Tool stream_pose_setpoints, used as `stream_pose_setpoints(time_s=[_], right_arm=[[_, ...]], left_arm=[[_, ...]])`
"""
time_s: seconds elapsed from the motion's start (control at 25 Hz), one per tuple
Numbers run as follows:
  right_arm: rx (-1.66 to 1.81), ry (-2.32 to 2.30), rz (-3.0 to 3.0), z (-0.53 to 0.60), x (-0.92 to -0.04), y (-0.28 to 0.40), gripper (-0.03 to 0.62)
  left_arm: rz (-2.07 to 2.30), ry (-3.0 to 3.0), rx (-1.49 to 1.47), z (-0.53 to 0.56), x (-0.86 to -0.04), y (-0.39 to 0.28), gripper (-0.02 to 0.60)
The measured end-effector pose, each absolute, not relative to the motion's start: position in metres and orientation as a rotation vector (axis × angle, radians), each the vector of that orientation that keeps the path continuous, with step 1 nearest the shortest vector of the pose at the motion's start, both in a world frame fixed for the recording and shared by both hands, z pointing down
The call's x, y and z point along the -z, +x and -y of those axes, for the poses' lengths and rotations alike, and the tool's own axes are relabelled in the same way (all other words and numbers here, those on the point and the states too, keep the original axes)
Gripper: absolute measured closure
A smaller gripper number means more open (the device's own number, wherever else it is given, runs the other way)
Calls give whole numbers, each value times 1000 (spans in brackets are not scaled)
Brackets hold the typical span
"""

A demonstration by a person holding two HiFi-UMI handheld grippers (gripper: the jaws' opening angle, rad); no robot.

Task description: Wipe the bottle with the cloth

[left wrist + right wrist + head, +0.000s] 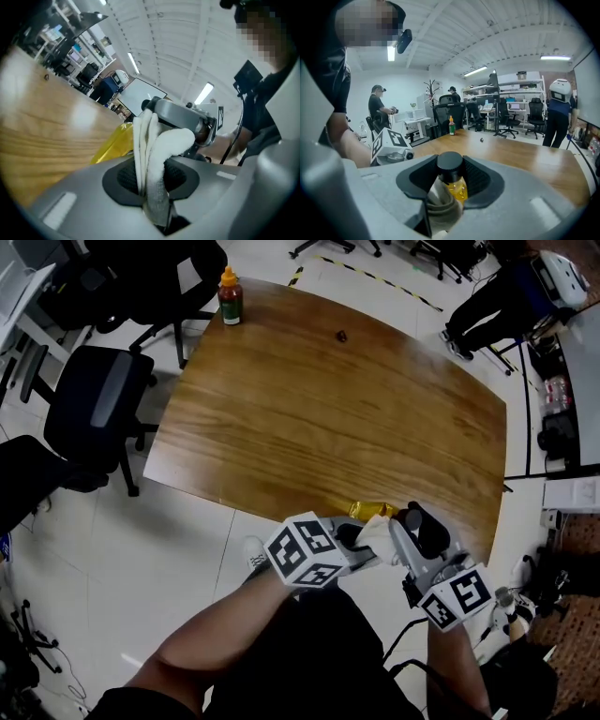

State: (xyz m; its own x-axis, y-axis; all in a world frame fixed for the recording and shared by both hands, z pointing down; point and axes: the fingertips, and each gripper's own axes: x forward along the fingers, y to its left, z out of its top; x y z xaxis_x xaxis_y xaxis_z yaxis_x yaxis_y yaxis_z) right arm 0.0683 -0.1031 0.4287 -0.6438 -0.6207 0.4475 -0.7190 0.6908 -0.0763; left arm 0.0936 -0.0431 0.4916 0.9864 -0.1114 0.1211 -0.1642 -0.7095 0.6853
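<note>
Wiping step, I'd say: left gripper (152, 180) clamps the folded white cloth (154, 154) against the yellow black-capped plastic bottle (457, 187), pinched by the right gripper (451, 180) over the wooden table's (328, 409) near edge. Next, rub along its body.

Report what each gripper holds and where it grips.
Left gripper: white cloth, a folded bunch pinched between its fingers. Right gripper: yellow bottle, gripped at the neck by its black cap.
</note>
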Motion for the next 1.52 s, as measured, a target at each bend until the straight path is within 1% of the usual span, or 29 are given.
stream_pose_setpoints(time_s=[0.28,0.56,0.76,1.12,1.4,1.52], right_arm=[[-356,1045,2511,103,-429,70,447],[-356,1032,2511,102,-428,68,446],[-361,1024,2510,102,-428,66,445],[-362,1004,2509,99,-428,66,445],[-372,1008,2513,99,-430,69,445],[-342,986,2515,101,-432,64,445]], left_arm=[[143,2173,44,47,-497,98,479],[136,2003,6,46,-527,98,479],[80,1771,75,43,-544,101,480],[178,1544,-26,40,-587,101,480],[157,1431,-33,37,-589,102,482],[158,1474,-53,31,-580,94,480]])
